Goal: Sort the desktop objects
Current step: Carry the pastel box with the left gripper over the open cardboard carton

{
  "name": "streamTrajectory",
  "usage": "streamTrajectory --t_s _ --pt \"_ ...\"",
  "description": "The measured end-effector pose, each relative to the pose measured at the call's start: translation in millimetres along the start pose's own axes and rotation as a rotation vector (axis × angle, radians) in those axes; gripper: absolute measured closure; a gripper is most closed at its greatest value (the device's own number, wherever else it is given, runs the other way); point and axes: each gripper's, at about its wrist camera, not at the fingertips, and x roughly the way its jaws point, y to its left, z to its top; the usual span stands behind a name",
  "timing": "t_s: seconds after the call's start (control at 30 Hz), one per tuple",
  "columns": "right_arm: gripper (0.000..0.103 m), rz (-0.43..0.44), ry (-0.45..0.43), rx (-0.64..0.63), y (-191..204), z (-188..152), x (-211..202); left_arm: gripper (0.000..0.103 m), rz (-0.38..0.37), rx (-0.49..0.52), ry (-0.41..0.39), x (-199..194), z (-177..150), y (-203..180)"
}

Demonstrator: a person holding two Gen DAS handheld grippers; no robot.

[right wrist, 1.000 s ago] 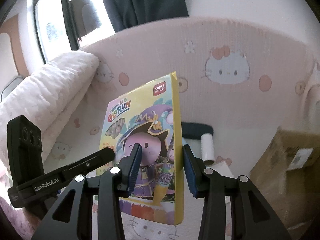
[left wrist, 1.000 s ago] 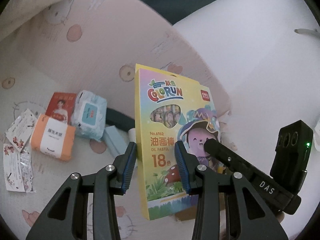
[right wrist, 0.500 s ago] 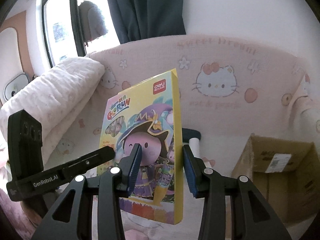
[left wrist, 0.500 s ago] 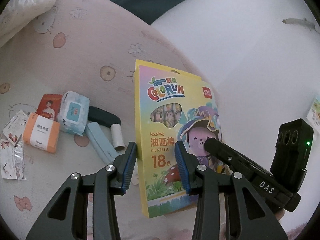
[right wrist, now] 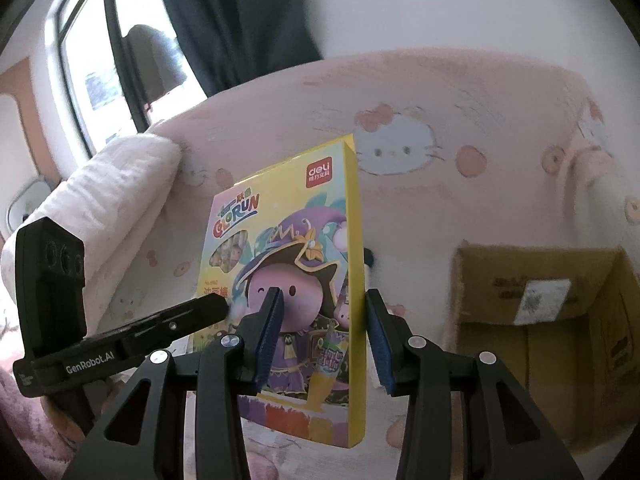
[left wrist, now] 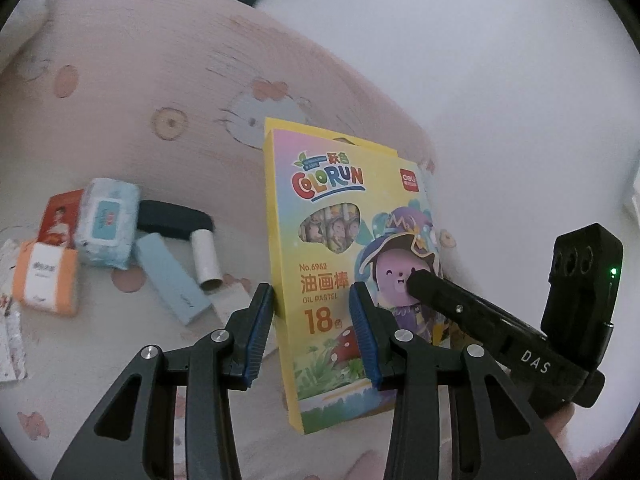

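A yellow oil pastel box (left wrist: 332, 200) with a purple cartoon witch stands upright in the air over the pink bed. My left gripper (left wrist: 312, 292) is shut on its lower left edge, one blue pad behind and one on the printed face. My right gripper (right wrist: 322, 300) is shut on the box (right wrist: 304, 208) at its lower right edge. Each view shows the other gripper beside the box: the right one (left wrist: 500, 344) and the left one (right wrist: 120, 344).
On the bed sheet lie a blue wet-wipes pack (left wrist: 106, 222), an orange tissue pack (left wrist: 44, 276), a red packet (left wrist: 60, 220), a black-handled lint roller (left wrist: 176, 220) and a slim light-blue box (left wrist: 170, 280). An open cardboard box (right wrist: 540, 312) stands at the right. A rolled white blanket (right wrist: 120, 184) lies left.
Both grippers have carried the pastel box sideways together, with the grip unchanged. The cardboard box has come further into the right wrist view. The loose items have shifted in the left wrist view.
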Motion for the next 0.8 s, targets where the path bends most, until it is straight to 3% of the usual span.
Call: streamTrajectory --t_s 0.4,0.53,0.8 --pt "0.064 -0.105 0.013 0.164 -104.1 -13.8 -17.8 0.060 -0.069 0.033 0.154 94.3 -7.9 -56.5" --pt "0.064 -0.119 0.020 0.220 -133.3 -19.1 -24.3 0.060 -0.071 0.068 0.169 111.8 -11.7 -73.0" --pt "0.064 -0.173 0.087 0.219 -167.3 -19.0 -35.3 0.060 -0.106 0.047 0.272 144.9 -15.8 -93.5"
